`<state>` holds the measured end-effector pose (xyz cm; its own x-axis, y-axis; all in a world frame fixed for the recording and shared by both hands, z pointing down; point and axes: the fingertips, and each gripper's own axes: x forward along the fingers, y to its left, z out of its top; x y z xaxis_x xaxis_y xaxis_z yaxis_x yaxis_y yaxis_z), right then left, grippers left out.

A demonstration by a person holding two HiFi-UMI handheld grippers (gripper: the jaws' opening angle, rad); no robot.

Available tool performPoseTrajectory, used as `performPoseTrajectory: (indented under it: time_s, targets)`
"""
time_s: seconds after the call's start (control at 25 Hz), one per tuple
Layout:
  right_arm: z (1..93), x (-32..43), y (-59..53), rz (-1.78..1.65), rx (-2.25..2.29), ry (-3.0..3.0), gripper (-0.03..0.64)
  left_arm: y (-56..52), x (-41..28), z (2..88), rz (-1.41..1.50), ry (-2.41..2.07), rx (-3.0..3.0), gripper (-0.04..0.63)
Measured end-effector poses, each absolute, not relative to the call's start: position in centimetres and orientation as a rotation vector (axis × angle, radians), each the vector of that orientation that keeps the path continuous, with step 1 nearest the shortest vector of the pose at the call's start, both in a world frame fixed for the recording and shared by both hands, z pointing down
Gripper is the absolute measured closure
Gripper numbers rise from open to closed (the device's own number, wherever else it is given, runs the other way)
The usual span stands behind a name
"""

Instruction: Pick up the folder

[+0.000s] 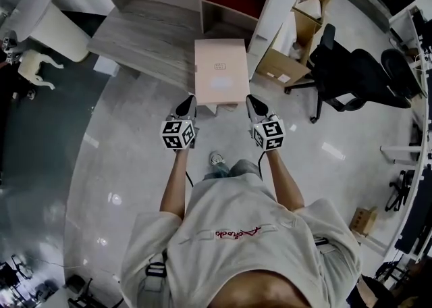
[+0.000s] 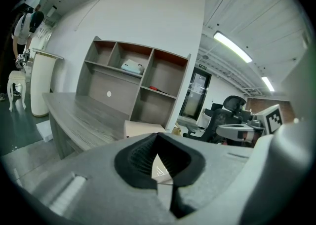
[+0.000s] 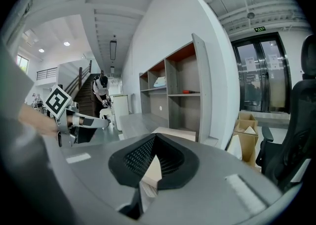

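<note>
Head view: we hold the folder [image 1: 221,70] at the near edge of the surface [image 1: 145,33], with the left gripper [image 1: 188,103] and right gripper [image 1: 252,103] on its near corners.

Left gripper view: the jaws are clamped on one corner.

Right gripper view: likewise.

Such shallow corner grips risk the folder sagging and slipping free.
</note>
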<state>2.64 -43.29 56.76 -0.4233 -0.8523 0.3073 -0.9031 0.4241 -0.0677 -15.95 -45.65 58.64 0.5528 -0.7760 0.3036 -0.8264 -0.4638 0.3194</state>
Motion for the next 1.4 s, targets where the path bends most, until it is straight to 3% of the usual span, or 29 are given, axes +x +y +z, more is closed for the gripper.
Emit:
performPoseTrajectory:
  time_s: [1.4]
  targets:
    - [67.8, 6.4, -45.1, 0.559, 1.333, -2.391, 0.609, -45.5, -15.4, 68.5, 0.341, -1.372, 2.165, 0.595]
